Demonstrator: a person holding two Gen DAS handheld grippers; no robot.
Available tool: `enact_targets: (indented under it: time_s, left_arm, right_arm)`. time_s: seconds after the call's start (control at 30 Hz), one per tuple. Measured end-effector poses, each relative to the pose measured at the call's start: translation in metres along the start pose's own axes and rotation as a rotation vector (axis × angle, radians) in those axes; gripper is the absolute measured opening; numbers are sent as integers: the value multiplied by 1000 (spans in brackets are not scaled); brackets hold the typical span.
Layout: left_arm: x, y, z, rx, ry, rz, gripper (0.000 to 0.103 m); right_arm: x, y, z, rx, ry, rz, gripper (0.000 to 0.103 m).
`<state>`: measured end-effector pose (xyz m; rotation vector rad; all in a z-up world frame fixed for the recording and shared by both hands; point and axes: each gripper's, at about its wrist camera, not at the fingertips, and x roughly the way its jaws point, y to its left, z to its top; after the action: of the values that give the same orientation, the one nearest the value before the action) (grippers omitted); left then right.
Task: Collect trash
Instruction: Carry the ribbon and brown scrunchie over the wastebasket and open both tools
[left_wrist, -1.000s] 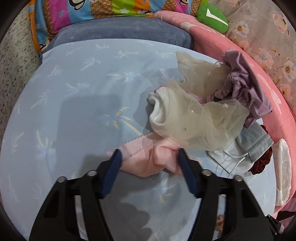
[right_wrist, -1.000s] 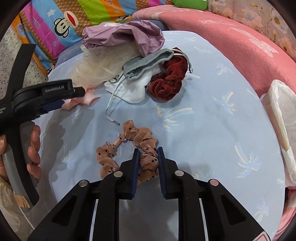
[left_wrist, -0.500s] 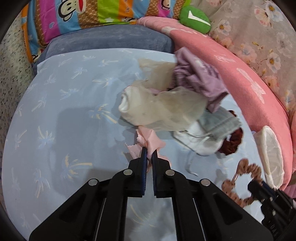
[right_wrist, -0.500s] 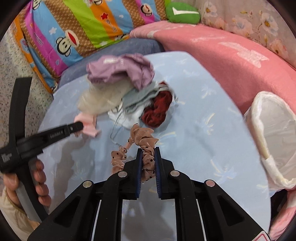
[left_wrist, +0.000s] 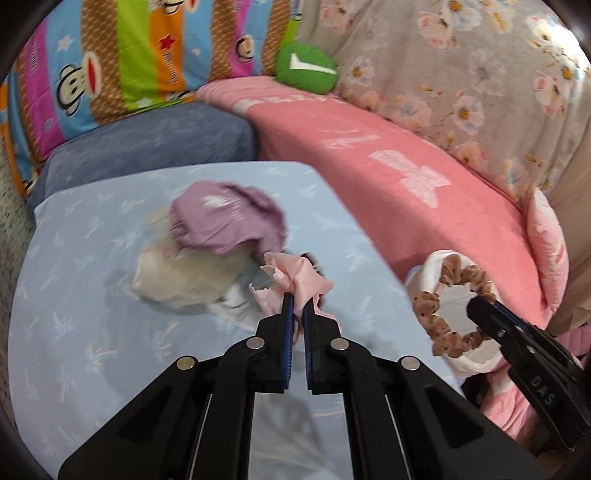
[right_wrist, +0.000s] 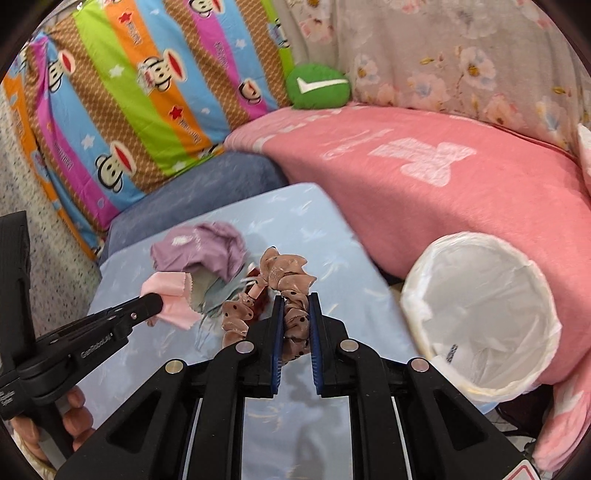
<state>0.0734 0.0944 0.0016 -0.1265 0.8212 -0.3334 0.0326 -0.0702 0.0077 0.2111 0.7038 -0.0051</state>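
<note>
Bright, even light; soft shadows. Heavy fisheye bend and black corners. Motion blur smears the crumpled lilac cloth (left_wrist: 225, 225) and nearby bedding.

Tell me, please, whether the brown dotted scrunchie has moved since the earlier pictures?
Yes. The brown dotted scrunchie, pinched by the right gripper, has been lifted off the blue sheet and hangs nearer the white-lined bin.

Setting: bedding-covered corner.
Light-blue sheet (right_wrist: 325, 236) is bordered by pink blanket (right_wrist: 443, 192) at 2 o'clock, striped monkey-print pillow (right_wrist: 147, 92) at 11 o'clock.
</note>
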Motion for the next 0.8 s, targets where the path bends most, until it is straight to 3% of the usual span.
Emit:
enact_targets:
  time_s: [0.5,0.8]
  left_arm:
    - [-6,-130,37,229,-84,-171,5]
    - [6,-186,38,327,-75,-231,6]
  right_arm:
    - [-65,-103,37,134,-175,-114,12]
    - [-85,-154,44,203,-217,-172,12]
